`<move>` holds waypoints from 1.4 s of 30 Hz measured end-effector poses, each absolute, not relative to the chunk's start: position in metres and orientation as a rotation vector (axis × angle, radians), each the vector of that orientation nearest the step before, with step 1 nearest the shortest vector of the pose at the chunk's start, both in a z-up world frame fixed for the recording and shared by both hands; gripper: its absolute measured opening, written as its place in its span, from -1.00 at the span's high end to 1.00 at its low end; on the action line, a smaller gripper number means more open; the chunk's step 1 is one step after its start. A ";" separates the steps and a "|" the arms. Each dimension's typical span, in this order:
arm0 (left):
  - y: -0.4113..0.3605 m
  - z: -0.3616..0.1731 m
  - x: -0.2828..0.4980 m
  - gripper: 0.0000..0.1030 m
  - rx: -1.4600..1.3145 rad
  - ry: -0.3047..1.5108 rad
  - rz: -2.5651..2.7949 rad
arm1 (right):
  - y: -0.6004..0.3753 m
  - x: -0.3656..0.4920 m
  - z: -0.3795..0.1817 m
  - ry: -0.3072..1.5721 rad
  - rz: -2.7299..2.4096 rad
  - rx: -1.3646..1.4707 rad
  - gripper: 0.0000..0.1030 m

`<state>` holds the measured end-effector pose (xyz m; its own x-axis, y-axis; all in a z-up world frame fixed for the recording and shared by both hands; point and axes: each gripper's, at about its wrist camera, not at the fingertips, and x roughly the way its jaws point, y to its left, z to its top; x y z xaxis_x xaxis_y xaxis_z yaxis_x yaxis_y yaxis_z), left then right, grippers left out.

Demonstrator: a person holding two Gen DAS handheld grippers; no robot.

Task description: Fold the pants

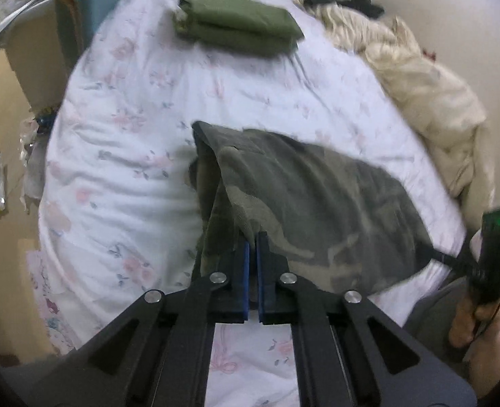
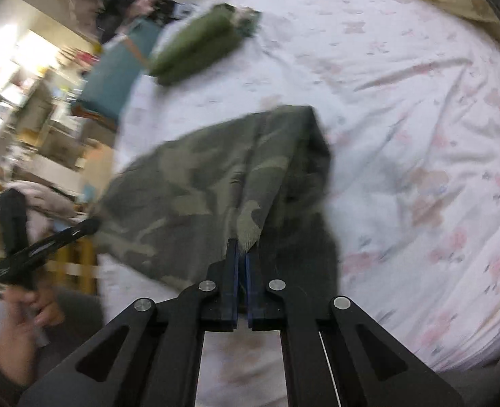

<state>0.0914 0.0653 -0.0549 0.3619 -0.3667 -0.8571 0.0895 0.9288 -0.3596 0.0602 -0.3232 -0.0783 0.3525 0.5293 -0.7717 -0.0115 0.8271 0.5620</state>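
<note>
Camouflage pants [image 1: 304, 200] hang above the bed [image 1: 131, 142], each hand-held gripper [image 1: 252, 237] [image 2: 242, 247] clamped on an edge.

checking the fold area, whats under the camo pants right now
The floral bedsheet lies under the camo pants, whose near edge is lifted by the left hand-held gripper and right hand-held gripper. Whatever lies beneath the draped cloth is covered.

Camouflage green pants [image 1: 317, 196], plain olive folded cloth [image 1: 236, 25], white sheet [image 1: 141, 101] with pink flowers, cream blanket [image 1: 419, 78].
</note>
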 end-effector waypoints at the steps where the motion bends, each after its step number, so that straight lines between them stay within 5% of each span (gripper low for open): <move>1: 0.068 -0.060 0.094 0.97 -0.265 1.193 -0.278 | -0.322 0.053 -0.075 1.172 0.382 0.540 0.95; 5: 0.048 -0.127 0.096 0.97 -0.172 1.451 -0.248 | -0.301 0.050 -0.107 1.337 0.220 0.334 0.95; 8: 0.024 -0.146 0.092 0.96 0.029 1.467 -0.219 | -0.283 0.063 -0.141 1.460 0.171 0.210 0.94; 12: 0.036 -0.130 0.093 0.71 0.064 1.394 -0.092 | -0.293 0.065 -0.141 1.497 0.182 0.326 0.81; 17: 0.060 -0.092 0.085 0.31 -0.007 1.345 -0.028 | -0.324 0.062 -0.113 1.340 0.150 0.479 0.54; 19: 0.065 -0.077 0.085 0.07 -0.047 1.282 -0.039 | -0.331 0.066 -0.092 1.231 0.177 0.514 0.10; 21: 0.071 -0.066 0.093 -0.10 -0.077 1.223 -0.051 | -0.331 0.074 -0.074 1.147 0.199 0.498 -0.04; 29: 0.074 -0.085 0.188 -0.10 -0.261 1.226 -0.083 | -0.322 0.163 -0.063 1.066 0.314 0.482 0.01; 38: 0.055 -0.137 0.235 -0.06 -0.348 1.267 -0.133 | -0.312 0.220 -0.131 1.274 0.282 0.484 0.05; 40: 0.045 -0.141 0.236 0.18 -0.349 1.272 -0.218 | -0.314 0.217 -0.135 1.269 0.298 0.515 0.28; 41: 0.040 -0.142 0.236 0.63 -0.348 1.277 -0.251 | -0.317 0.216 -0.134 1.263 0.294 0.510 0.44; 42: 0.035 -0.139 0.234 0.82 -0.327 1.264 -0.262 | -0.319 0.215 -0.132 1.250 0.289 0.507 0.91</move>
<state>0.2345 0.0349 -0.1385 0.2833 -0.3693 -0.8851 0.0131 0.9243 -0.3815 0.2153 -0.3187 -0.1318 0.2998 0.4756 -0.8270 0.0640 0.8549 0.5148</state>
